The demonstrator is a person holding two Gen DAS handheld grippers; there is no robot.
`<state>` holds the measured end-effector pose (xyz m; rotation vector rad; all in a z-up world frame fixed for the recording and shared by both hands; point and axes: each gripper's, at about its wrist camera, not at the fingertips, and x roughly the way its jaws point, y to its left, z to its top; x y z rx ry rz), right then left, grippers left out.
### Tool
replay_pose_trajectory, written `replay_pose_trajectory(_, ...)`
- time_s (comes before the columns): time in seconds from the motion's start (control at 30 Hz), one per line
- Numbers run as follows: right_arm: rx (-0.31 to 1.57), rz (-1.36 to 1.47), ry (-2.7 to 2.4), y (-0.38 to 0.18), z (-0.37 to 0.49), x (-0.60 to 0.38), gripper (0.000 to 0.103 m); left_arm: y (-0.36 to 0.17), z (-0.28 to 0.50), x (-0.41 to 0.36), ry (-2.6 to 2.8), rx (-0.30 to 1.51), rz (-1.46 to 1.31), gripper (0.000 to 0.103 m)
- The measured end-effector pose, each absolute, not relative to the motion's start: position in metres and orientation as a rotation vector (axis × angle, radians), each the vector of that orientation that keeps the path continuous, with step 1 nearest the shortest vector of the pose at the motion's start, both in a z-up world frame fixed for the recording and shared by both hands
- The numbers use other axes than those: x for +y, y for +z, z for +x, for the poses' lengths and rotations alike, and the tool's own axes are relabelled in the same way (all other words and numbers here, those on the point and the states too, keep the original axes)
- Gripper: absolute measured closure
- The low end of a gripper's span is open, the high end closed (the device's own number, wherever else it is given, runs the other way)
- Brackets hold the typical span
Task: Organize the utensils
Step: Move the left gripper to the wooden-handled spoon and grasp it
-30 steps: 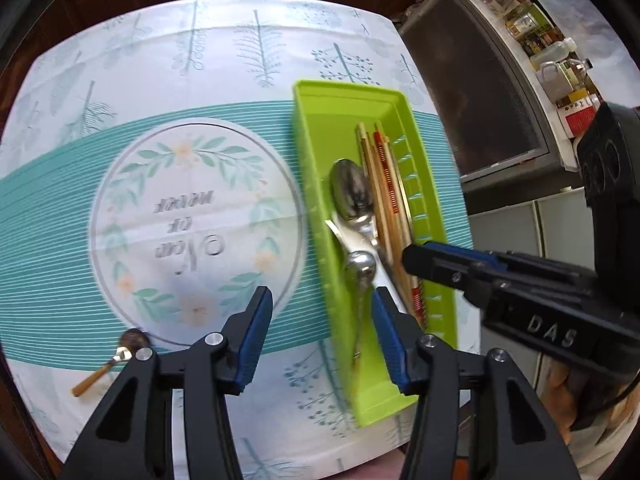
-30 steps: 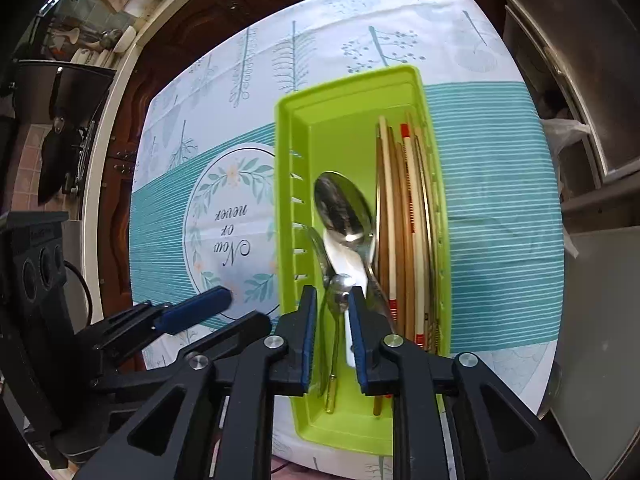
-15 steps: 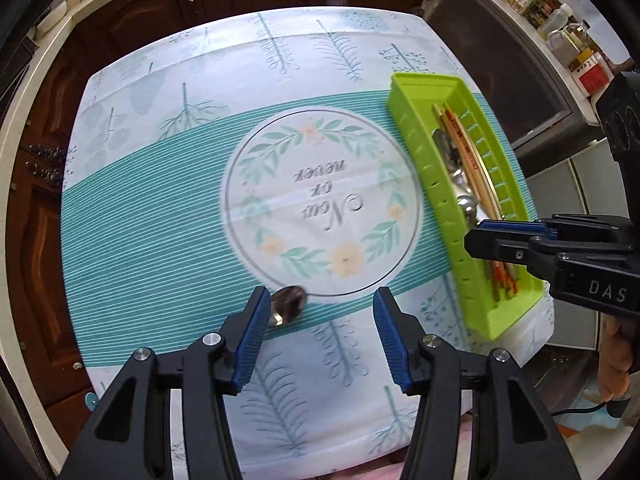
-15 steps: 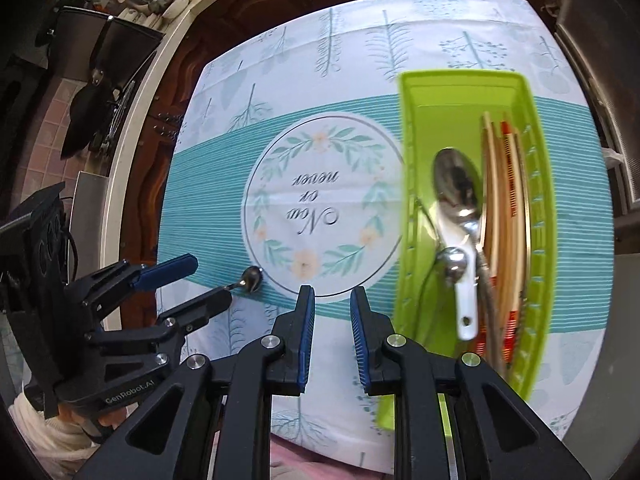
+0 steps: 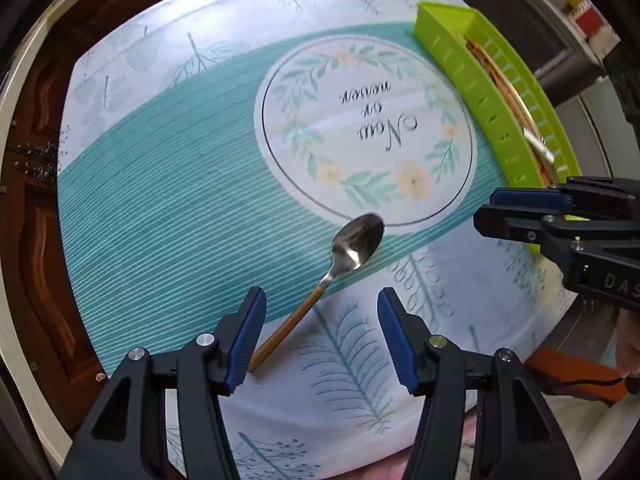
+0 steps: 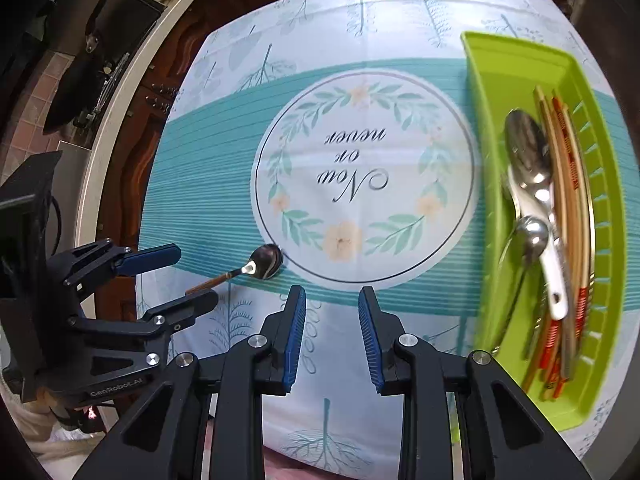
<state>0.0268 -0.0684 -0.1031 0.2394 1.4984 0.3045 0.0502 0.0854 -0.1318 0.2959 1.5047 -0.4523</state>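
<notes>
Utensils are the job, and nearly all of them already lie lengthwise in the long lime-green plastic tray with slotted walls (image 6: 520, 80) near the right edge of the tablecloth: a large steel spoon (image 6: 526, 152), a smaller steel spoon with a white handle (image 6: 538, 240), and a bundle of wooden chopsticks with red-banded ends (image 6: 568, 184) packed against the tray's far wall, all pointing the same way so they nest without crossing. One piece is left out, a small steel spoon with a slim wooden handle (image 5: 340, 264), lying bowl-up on the teal-striped white tablecloth with its printed floral ring (image 5: 160, 184), near the front edge, its bowl touching the outline of the ring and its handle slanting back toward the person. The left gripper (image 5: 320, 332) hovers low over that handle with its blue-padded fingers (image 5: 246, 332) spread wide and empty; the handle runs up between them, closer to the left pad, which looks like a line-up for a pinch on the thin wooden part, the easiest part to grasp on a flat cloth. The right gripper (image 6: 332, 332) hangs above the front edge between spoon and tray, its fingers moderately apart and holding nothing, seemingly clear of the way.
</notes>
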Motion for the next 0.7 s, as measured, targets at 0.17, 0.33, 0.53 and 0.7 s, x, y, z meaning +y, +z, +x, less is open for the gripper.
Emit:
replay_pose_trajectory(0.17, 1.514, 0.28, 0.274, -0.122, 0.021, -0.057, 0.075, -0.15, 0.051, 0.09, -0.507, 1.525, 0.359, 0.055)
replay_pose_trajectory(0.33, 1.527, 0.319, 0.252, -0.135, 0.017, -0.048, 0.075, -0.165, 0.058, 0.089, -0.55, 1.552, 0.398, 0.07)
replay_pose_trajectory(0.53, 1.52, 0.363, 0.22, -0.143, 0.013, -0.043, 0.075, -0.173, 0.06, 0.079, -0.616, 1.552, 0.466, 0.075)
replay_pose_trajectory(0.7, 1.509, 0.392, 0.197, -0.143, 0.01, -0.047, 0.075, -0.177, 0.059, 0.068, -0.652, 1.557, 0.519, 0.093)
